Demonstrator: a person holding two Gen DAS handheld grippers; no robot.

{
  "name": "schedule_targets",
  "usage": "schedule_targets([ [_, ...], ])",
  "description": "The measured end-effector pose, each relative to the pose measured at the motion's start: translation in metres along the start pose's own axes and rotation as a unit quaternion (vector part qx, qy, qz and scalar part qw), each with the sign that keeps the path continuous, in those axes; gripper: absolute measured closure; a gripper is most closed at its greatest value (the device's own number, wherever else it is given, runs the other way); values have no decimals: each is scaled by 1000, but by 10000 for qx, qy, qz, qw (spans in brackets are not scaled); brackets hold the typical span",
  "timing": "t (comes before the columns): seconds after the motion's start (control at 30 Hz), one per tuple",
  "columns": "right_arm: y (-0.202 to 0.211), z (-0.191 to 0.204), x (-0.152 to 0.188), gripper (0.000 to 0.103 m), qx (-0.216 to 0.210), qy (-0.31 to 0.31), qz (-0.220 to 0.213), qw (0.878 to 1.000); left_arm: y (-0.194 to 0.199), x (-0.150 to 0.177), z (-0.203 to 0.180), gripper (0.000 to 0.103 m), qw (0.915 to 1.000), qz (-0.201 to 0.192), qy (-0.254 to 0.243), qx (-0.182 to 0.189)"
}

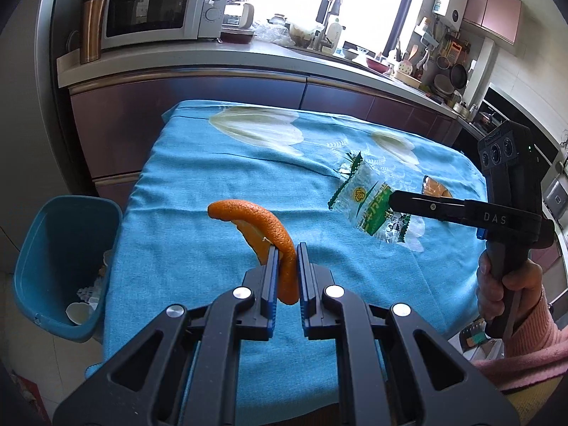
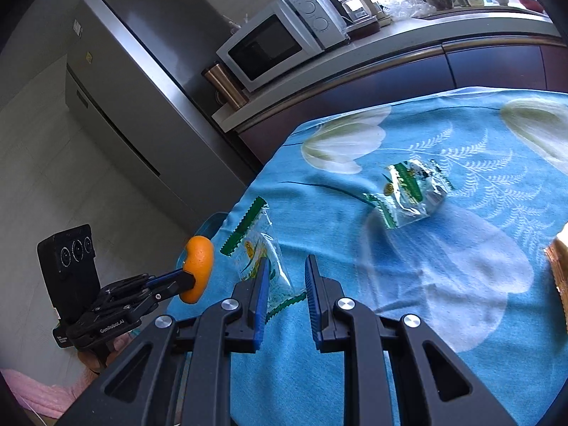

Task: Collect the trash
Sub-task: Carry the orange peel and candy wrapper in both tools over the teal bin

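Observation:
A curved strip of orange peel [image 1: 255, 220] is pinched in my left gripper [image 1: 287, 248], which is shut on it above the near part of the blue flowered tablecloth [image 1: 198, 184]. From the right wrist view the same peel [image 2: 198, 266] shows in the left gripper [image 2: 190, 280] near the table's left edge. My right gripper [image 2: 287, 266] is shut on a clear green-printed wrapper [image 2: 266, 259], lifted a little off the cloth. In the left wrist view this wrapper [image 1: 380, 209] hangs at the right gripper's tip [image 1: 392, 200]. A second similar wrapper [image 2: 411, 191] lies on the cloth farther ahead.
A blue bin [image 1: 53, 248] with eggshell and scraps inside stands on the floor by the table's left side. A brown scrap [image 1: 435, 188] lies near the right edge. Behind are a counter with a microwave [image 1: 156, 10] and a fridge [image 2: 142, 81].

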State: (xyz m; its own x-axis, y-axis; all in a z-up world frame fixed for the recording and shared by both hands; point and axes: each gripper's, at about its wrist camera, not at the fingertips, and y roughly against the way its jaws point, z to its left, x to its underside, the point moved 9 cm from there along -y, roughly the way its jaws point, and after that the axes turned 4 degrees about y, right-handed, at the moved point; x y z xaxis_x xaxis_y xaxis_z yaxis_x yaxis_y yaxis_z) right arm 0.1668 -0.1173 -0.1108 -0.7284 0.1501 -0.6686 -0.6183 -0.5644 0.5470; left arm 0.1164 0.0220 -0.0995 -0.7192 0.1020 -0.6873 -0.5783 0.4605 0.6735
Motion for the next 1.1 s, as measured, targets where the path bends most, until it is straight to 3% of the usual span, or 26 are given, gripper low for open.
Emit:
schedule_targets([
  [0.53, -61, 56, -11, 84, -568, 373, 352, 9971, 34, 5, 56, 93, 9983, -163, 296, -484],
  [1.1, -113, 112, -22, 84, -892, 740, 648, 9911, 56, 2, 112, 93, 9932, -336, 594, -946],
])
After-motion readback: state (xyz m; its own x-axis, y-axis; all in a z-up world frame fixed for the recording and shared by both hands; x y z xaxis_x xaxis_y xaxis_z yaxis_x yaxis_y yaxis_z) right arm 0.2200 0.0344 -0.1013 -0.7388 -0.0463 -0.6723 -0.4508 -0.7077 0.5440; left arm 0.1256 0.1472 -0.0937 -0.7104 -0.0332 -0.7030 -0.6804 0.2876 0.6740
